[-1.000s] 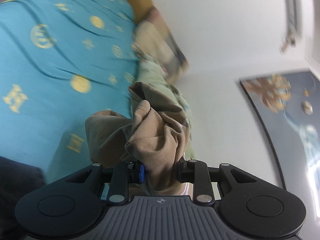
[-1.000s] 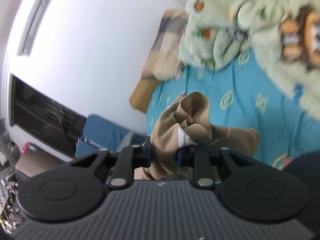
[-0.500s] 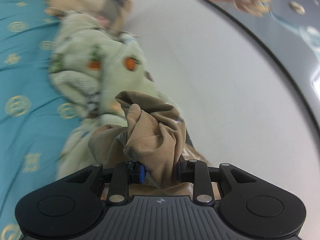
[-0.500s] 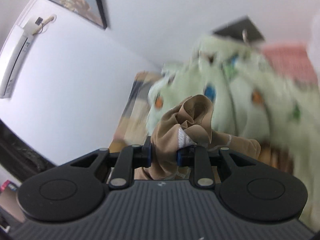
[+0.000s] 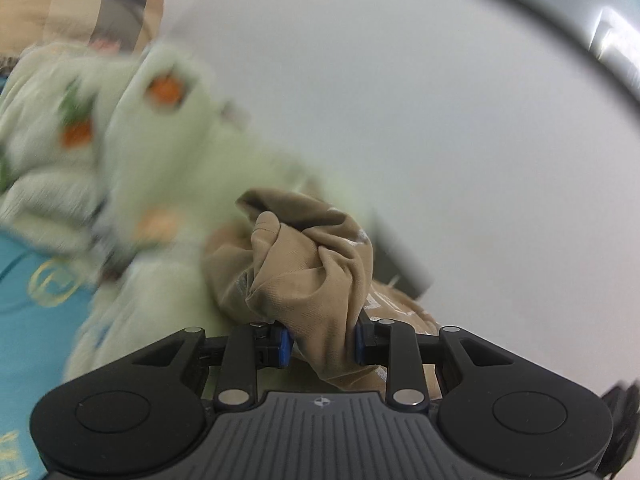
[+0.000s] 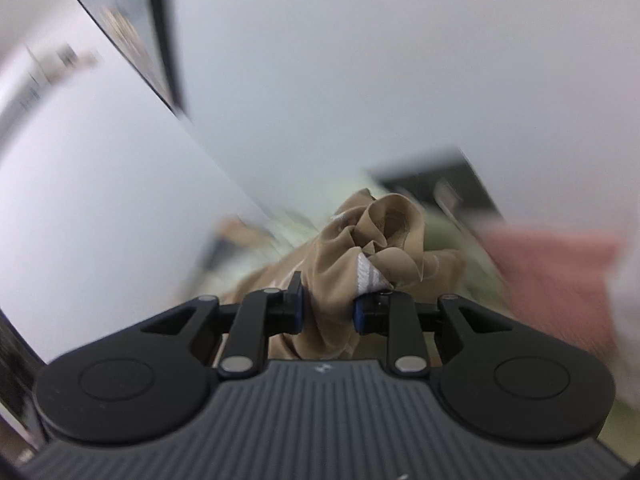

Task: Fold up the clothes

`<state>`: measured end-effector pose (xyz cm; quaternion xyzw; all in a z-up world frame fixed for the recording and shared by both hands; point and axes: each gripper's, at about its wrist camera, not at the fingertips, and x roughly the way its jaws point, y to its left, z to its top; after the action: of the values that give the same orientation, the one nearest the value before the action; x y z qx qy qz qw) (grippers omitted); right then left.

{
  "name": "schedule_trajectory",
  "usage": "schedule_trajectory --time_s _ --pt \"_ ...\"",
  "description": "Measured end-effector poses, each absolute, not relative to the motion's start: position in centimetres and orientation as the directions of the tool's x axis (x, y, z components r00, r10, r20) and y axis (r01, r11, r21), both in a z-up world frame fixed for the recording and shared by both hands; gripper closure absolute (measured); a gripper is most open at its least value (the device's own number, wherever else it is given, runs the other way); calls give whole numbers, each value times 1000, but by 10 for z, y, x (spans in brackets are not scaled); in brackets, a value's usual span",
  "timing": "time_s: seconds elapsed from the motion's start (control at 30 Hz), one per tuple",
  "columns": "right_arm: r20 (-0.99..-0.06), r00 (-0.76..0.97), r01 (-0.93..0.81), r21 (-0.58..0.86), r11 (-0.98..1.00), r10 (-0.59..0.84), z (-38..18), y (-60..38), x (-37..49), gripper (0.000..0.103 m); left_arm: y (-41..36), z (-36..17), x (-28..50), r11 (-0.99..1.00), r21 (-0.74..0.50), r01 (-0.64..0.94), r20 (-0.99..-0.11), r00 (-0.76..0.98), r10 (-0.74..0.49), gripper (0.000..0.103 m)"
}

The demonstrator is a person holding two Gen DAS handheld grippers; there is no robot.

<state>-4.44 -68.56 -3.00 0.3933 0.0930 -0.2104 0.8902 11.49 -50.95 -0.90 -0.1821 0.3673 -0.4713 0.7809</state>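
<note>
A tan garment (image 5: 316,272) is bunched between the fingers of my left gripper (image 5: 322,346), which is shut on it. My right gripper (image 6: 327,314) is shut on another bunch of the same tan garment (image 6: 376,248), with a bit of white lining showing. Both grippers hold the cloth raised and point up toward the wall. The rest of the garment hangs below, out of sight.
A pale green blanket with orange prints (image 5: 132,152) lies heaped on the turquoise bed sheet (image 5: 28,320). A checked pillow (image 5: 80,12) sits at the head. A framed picture (image 6: 132,32) hangs on the white wall. A pink cloth (image 6: 560,280) is at the right.
Both grippers have swung upward with the tan garment. The views have moved from the turquoise bed to the green blanket and now mostly the wall. The grips have not changed.
</note>
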Motion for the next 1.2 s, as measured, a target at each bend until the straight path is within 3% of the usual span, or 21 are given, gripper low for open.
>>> schedule_trajectory --time_s 0.07,0.2,0.27,0.3,0.33,0.37,0.5,0.93,1.2 --pt "-417 866 496 642 585 -276 -67 -679 -48 77 -505 -39 111 514 -609 605 -451 270 -851 73" --pt "-487 834 540 623 566 -260 -103 -663 -56 70 -498 -56 103 535 -564 629 -490 266 -830 66" --pt "-524 813 567 612 551 -253 -101 -661 -57 47 -499 -49 97 553 -508 661 -540 256 -802 57" --pt "-533 807 572 602 557 -254 -96 -658 -60 21 -499 -45 94 560 -478 677 -563 254 -787 53" --pt "-532 808 570 593 569 -254 -90 -654 -63 5 -495 -39 87 569 -443 693 -579 263 -772 40" --pt "-532 808 567 585 580 -253 -83 -650 -66 6 -488 -31 76 576 -405 710 -588 279 -759 22" --pt "-520 802 565 505 653 -293 -48 -622 -84 7 -462 9 36 577 -294 762 -558 353 -751 4" --pt "-340 857 485 275 830 -388 58 -478 -168 7 -346 117 -113 677 -43 735 -407 606 -683 2" --pt "-266 873 459 162 873 -410 72 -414 -228 7 -277 122 -203 752 -27 658 -301 712 -634 2"
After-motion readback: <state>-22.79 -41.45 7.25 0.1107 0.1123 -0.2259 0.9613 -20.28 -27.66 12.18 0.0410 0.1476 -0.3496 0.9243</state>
